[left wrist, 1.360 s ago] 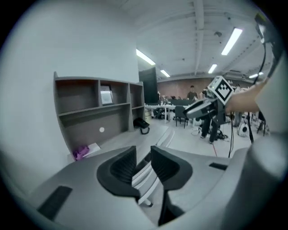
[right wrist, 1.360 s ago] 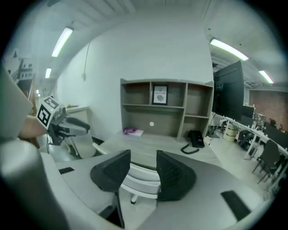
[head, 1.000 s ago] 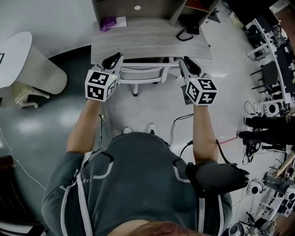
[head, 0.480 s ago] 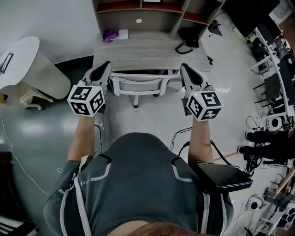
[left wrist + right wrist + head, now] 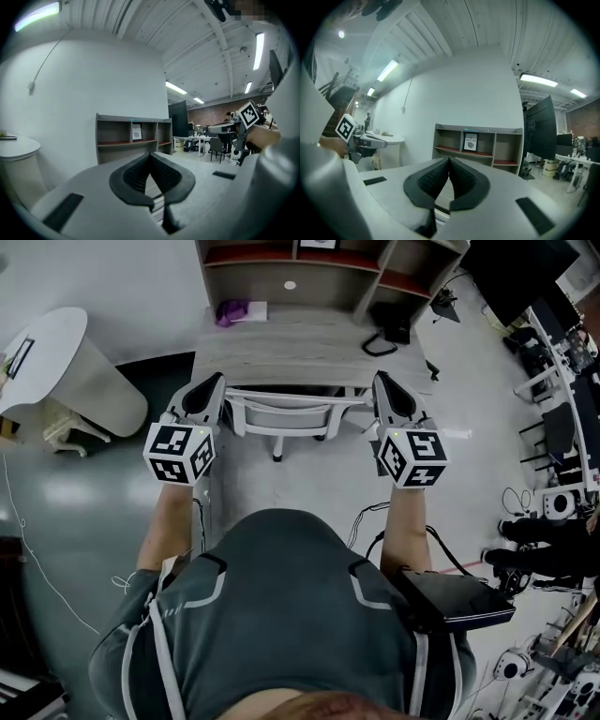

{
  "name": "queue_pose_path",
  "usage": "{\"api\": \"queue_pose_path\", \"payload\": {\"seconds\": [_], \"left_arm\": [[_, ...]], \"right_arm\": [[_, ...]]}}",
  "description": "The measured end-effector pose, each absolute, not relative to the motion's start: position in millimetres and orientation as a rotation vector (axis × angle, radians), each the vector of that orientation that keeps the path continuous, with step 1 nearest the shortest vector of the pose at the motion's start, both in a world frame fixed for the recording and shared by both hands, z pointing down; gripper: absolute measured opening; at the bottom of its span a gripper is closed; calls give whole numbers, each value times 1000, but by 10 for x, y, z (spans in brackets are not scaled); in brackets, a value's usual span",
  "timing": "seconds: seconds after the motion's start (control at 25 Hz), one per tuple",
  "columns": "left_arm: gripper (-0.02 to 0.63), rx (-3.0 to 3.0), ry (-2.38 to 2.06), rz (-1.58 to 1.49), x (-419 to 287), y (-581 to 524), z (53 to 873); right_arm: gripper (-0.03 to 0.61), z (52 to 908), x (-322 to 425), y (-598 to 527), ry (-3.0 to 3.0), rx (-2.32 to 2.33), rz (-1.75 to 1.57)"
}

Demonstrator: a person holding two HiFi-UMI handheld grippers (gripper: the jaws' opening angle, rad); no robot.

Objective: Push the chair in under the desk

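The white chair point(image 5: 281, 411) stands tucked in under the grey wooden desk point(image 5: 300, 352), with only its backrest and part of its base showing. My left gripper point(image 5: 214, 385) hangs just left of the backrest and does not touch it. Its jaws are shut with nothing between them, and in the left gripper view the pads point(image 5: 140, 173) meet. To the right of the backrest is my right gripper point(image 5: 382, 383), also apart from the chair. Its jaws have just closed the last bit on nothing, and its pads point(image 5: 436, 178) meet in the right gripper view.
A shelf unit point(image 5: 328, 259) stands behind the desk. On the desk lie a purple item point(image 5: 232, 310) and a black object point(image 5: 382, 332). A round white table point(image 5: 56, 362) stands to the left. Desks, monitors and cables crowd the right side point(image 5: 553, 409).
Both grippers have come away from the chair's backrest, risen towards the camera and shut. The left one has also shifted left. The chair has stayed under the desk.
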State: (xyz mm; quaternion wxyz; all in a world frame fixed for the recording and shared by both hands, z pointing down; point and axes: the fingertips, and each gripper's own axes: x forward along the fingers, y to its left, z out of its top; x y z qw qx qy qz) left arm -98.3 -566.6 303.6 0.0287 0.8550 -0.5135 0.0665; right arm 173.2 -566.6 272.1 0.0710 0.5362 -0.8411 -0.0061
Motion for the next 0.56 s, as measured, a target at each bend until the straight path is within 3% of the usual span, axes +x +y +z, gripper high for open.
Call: {"api": "queue_pose_path", "payload": {"seconds": [0.56], "left_arm": [[9,2645,-1676,267,-949,-5717,3004]], "right_arm": [[28,2691,1834,-5651,-2528,1652,0]]}}
